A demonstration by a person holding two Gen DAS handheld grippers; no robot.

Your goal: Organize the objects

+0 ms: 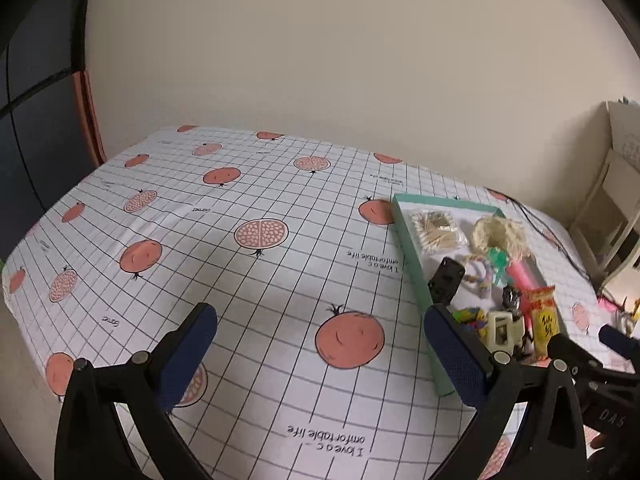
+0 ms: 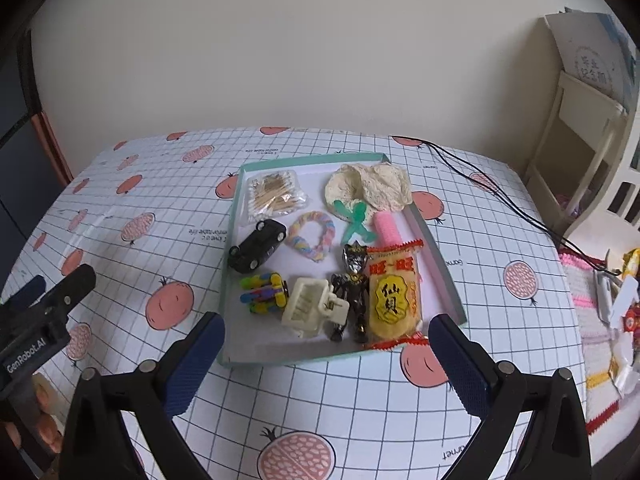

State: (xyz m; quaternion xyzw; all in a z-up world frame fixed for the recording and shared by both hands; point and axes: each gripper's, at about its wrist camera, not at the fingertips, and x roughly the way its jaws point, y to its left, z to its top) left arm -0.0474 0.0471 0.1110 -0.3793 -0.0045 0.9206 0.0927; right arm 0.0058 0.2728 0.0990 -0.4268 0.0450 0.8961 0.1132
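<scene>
Both my grippers are spread wide with nothing between their fingers. My right gripper [image 2: 326, 356] hovers just short of the tray's [image 2: 234, 236] near edge. Ahead of its fingers, in the tray, lie a cream hair clip [image 2: 308, 306], a dark figure [image 2: 354, 292] and a yellow snack packet [image 2: 394, 292]; further in, a black toy car [image 2: 258, 246], a pastel ring [image 2: 312, 236], cotton swabs [image 2: 274, 194] and a cream cloth [image 2: 368, 186]. My left gripper [image 1: 320, 360] hangs over the bare tablecloth [image 1: 240, 280], the tray to its right.
</scene>
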